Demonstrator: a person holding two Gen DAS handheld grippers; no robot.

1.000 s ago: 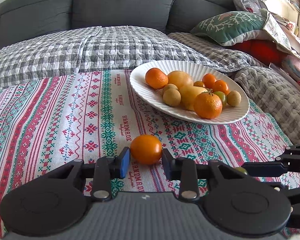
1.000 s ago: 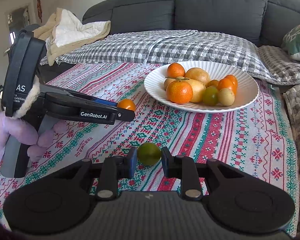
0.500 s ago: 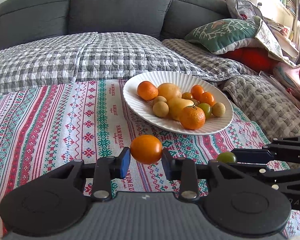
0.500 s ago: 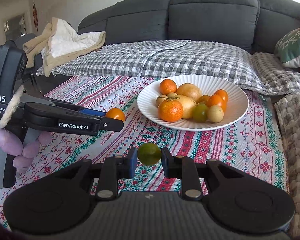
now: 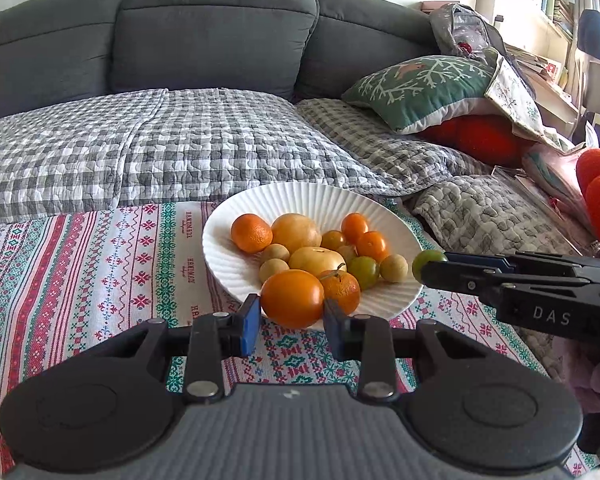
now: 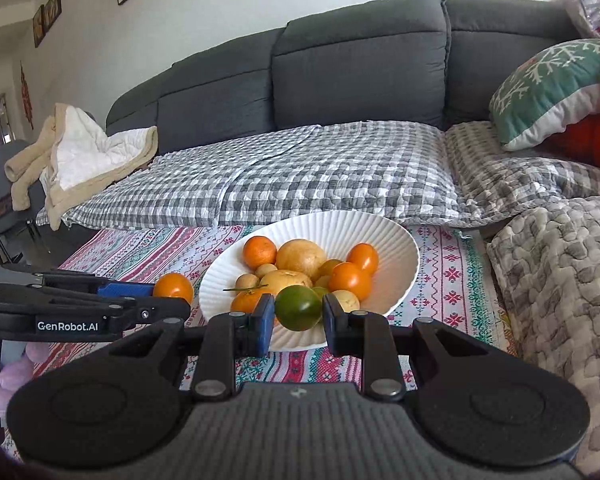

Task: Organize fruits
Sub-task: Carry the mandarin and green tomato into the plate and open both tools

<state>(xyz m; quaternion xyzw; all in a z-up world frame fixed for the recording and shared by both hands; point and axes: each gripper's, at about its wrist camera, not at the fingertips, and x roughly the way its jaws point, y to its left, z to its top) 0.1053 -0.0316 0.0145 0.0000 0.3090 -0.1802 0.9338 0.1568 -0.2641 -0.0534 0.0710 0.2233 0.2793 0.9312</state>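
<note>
On the left wrist view, a grey sofa point(image 5: 212, 36) with a checked quilt point(image 5: 152, 148) fills the background; a green cushion point(image 5: 420, 84) lies at right. A white ribbed plate point(image 5: 324, 204) sits on the patterned tabletop point(image 5: 100, 264), loaded with orange, yellow and green fruits. The left tool point(image 5: 288, 318) is clamped on an orange point(image 5: 292, 298), held clear of the cloth at the plate's near rim. The orange is round, smooth and glossy, with no distinct long axis. The right tool point(image 5: 424, 270) enters from the right, its fingers lying roughly level and pointing left, gripping a lime point(image 5: 426, 260) at the plate's right edge.

On the right wrist view, a folded beige blanket point(image 6: 84, 152) rests at the sofa's left end. The right tool point(image 6: 298, 322) is closed on the lime point(image 6: 298, 307), which is round and green with a yellowish patch, in front of the plate's point(image 6: 380, 240) near rim. The left tool point(image 6: 180, 306) reaches in from the left, fingers pointing right, with the orange point(image 6: 174, 287) just left of the plate.
</note>
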